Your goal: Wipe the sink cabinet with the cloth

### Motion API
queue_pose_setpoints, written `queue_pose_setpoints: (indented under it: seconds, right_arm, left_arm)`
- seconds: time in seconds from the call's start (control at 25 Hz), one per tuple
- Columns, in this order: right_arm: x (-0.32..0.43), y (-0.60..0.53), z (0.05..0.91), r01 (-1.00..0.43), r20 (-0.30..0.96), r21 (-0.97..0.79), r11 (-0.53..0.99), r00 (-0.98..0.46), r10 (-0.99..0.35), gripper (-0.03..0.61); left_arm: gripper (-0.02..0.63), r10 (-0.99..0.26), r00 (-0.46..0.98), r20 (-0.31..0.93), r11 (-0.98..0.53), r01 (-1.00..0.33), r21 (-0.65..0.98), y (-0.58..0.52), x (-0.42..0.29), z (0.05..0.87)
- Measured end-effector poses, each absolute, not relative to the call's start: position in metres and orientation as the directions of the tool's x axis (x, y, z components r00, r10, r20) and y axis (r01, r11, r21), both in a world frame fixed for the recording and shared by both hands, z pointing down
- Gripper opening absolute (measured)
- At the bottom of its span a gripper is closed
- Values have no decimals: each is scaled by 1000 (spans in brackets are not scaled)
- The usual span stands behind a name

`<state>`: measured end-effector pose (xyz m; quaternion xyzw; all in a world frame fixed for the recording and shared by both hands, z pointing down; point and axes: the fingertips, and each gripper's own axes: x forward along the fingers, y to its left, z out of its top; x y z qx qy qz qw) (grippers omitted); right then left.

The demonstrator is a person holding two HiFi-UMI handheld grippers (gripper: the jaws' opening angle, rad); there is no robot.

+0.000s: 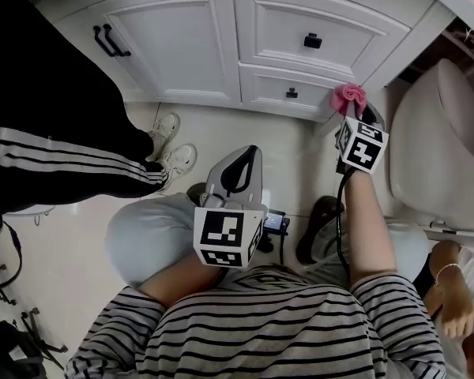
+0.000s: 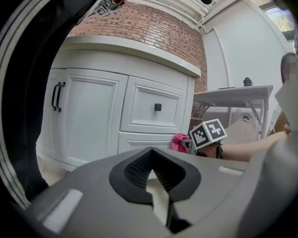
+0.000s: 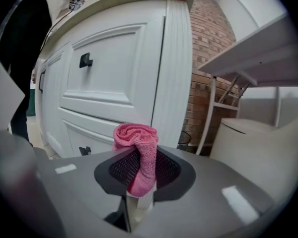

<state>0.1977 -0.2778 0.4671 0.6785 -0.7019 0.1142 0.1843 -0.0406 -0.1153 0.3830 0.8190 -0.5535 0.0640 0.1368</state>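
At sink cabinet (image 3: pixel 114 83) corner, right gripper (image 3: pixel 141 165) clamping pink cloth (image 3: pixel 136 135), drawers (image 1: pixel 316 24) closed

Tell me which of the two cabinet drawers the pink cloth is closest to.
The lower drawer, the shallower one under the upper drawer. The pink cloth, clamped in the right gripper, is by that drawer's right end.

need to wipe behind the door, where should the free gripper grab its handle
Grip the handle at mid-bar, straight from the front. It stands upright, off the door on two posts, so jaws closing sideways fit round it. The left gripper, now shut, must open first.
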Motion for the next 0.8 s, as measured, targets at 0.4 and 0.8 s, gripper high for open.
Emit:
queue_pose_setpoints:
  seconds: [0.4, 0.8]
  right_arm:
    - [-15, -271, 513, -873, 399, -1, 487, -447, -801, 80]
    - [-28, -299, 567, -864, 473, 78, 497, -407, -782, 80]
  left_arm:
    - [-5, -891, 374, 258, -334, -924, 184, -118, -51, 384]
    - [-5, -891, 357, 281, -309, -929, 202, -127, -63, 396]
